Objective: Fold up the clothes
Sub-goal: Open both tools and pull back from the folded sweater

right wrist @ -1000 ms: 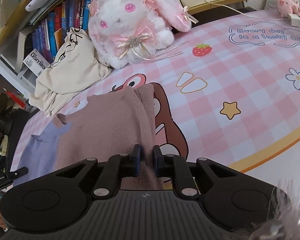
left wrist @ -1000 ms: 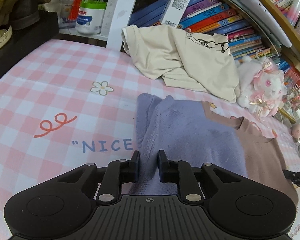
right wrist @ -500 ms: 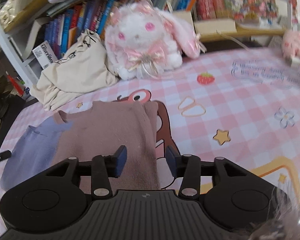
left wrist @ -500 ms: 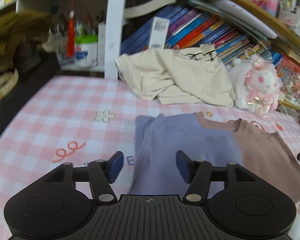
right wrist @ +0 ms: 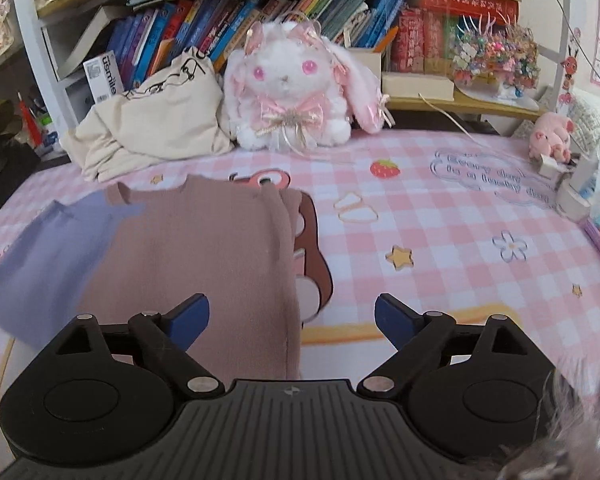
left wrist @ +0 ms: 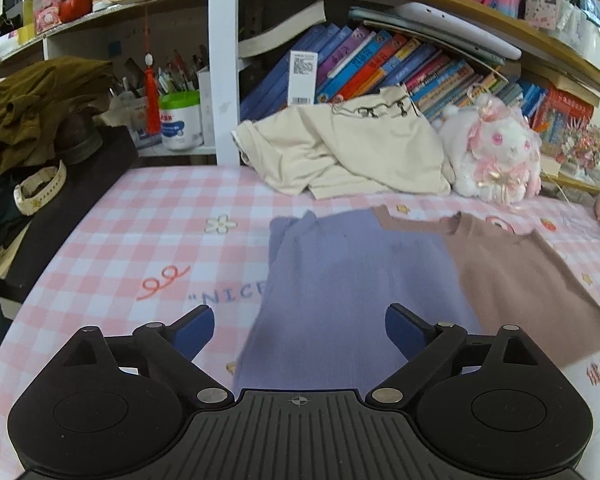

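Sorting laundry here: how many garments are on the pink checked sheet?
2: a purple-and-brown sweater laid flat nearest, and a cream shirt crumpled against the books. More may be hidden.

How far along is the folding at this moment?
Done: the two-tone sweater lies flat with sleeves tucked in. In hand: nothing; the left gripper and right gripper have just opened, jaws empty. Left: probably another fold, and the cream shirt lies crumpled, unfolded.

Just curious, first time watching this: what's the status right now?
Left gripper and right gripper: jaws just opened, empty. Two-tone sweater lies released on bedsheet. Nothing in the way.
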